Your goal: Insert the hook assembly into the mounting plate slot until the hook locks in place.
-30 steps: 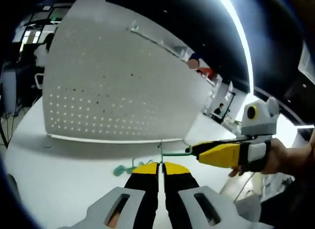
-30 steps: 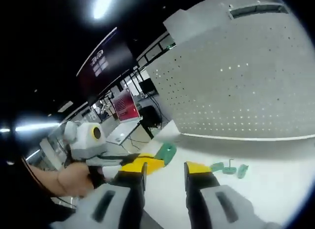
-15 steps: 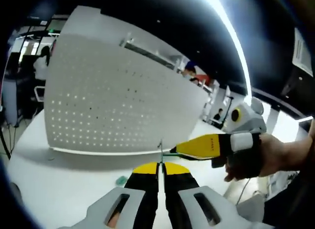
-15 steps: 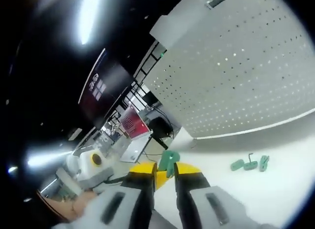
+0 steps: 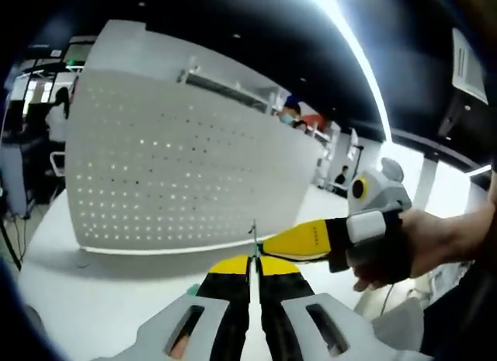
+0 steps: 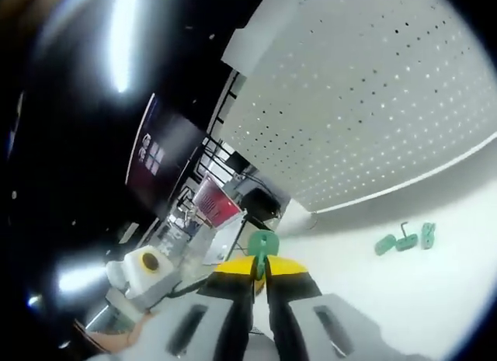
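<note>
Both grippers met in the air above the white table (image 5: pixel 101 314), in front of the perforated mounting plate (image 5: pixel 178 175) that stood upright at its far side.

From the left gripper view, the left gripper (image 5: pixel 251 262) had its yellow-tipped jaws pressed together on a thin metal hook wire (image 5: pixel 252 235), which rose as a fine rod from between the tips. The right gripper (image 5: pixel 272 245) came in from the right, held by a hand (image 5: pixel 423 244), with its yellow tip just beside that wire.

From the right gripper view, the right gripper (image 6: pixel 257 265) stood with its jaws drawn in tight on a green plastic hook piece (image 6: pixel 262 244), whose rounded top stuck up above the yellow tips. The left gripper's body (image 6: pixel 147 272) lay to the left and lower in that view, close beside the right one.

Whether the green piece and the wire were one joined part could not be told from either view.

On the table to the right, near the foot of the plate, lay a small group of spare green hook parts (image 6: pixel 404 241), close to each other and well apart from the grippers. The plate's rows of small holes showed bare across its face.
</note>
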### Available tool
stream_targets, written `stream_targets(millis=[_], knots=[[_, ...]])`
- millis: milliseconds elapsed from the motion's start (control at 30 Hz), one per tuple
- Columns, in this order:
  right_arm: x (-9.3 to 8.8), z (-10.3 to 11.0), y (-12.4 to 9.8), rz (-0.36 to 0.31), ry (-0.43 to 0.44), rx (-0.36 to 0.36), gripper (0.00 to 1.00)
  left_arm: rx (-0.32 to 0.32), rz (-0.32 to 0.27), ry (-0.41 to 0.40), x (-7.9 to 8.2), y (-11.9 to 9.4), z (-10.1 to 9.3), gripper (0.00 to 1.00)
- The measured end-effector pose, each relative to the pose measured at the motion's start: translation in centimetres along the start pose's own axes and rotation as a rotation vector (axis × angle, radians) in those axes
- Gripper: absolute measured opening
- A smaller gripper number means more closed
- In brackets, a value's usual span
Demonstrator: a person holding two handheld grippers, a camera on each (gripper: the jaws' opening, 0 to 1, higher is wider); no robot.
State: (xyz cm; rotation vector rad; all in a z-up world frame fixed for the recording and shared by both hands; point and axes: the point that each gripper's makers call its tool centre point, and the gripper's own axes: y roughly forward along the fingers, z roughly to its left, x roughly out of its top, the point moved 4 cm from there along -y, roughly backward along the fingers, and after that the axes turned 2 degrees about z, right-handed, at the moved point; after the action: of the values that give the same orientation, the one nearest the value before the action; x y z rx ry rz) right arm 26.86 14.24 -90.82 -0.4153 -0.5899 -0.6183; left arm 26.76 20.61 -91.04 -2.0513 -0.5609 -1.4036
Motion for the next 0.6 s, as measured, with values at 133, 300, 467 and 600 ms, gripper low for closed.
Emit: stream_targets(millis=[133,300,467,600], knots=[[-0.06,-0.08,-0.07,-0.016,0.046,0.004,0.01,0.003,0.004,0.032,0.03,-0.01,-0.03,0.02],[0.01,0.04,0.06,-0.031,0.089,0.013,0.01,0.019,-0.011,0.052,0.15,-0.13,0.0,0.02],[0.16,0.06,0.21,-0.065,0.177,0.035,0.01,0.031,-0.025,0.07,0.4,-0.22,0.1,0.02],[0.34,0.12,0.23,-0.067,0.191,0.039,0.01,0.034,-0.027,0.089,0.6,-0.19,0.09,0.02]])
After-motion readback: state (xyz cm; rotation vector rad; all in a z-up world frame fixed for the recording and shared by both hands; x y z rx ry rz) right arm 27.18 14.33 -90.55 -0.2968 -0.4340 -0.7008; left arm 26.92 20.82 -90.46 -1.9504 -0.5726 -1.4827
